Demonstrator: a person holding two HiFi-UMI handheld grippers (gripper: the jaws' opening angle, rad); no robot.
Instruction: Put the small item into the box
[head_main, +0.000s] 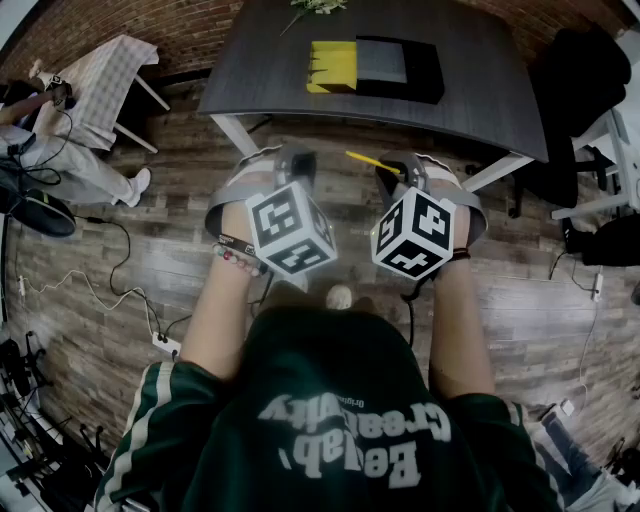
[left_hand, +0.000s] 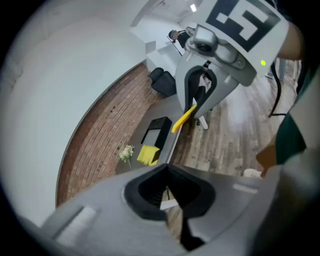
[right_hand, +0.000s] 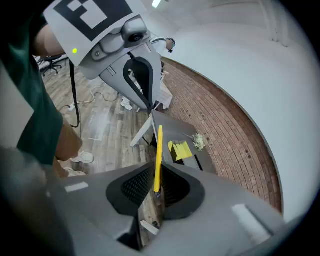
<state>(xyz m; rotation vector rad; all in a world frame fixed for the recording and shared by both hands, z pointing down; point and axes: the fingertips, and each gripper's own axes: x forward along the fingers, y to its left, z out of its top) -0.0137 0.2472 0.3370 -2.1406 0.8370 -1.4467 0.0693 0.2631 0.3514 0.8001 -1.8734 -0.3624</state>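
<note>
The yellow stick is clamped btw the pads of the R gripper, pinched near its lower end, w/ the rest poking fwd past the tips. It's in the air over the wood floor, short of the table. The L gripper has its fingers together w/ nothing in them and sits just beside the R.

Step as I read it: carry/approach, no placing yet. Next I need to take the R fwd past the table's near edge. Then I get the stick over the black box w/ the yellow flap, line it up lengthwise and let go.

Room: the tabletop round the box is mostly bare, w/ a flower sprig at the far edge. A black chair is off right, a seated person is well off left, and cables run on the floor.
</note>
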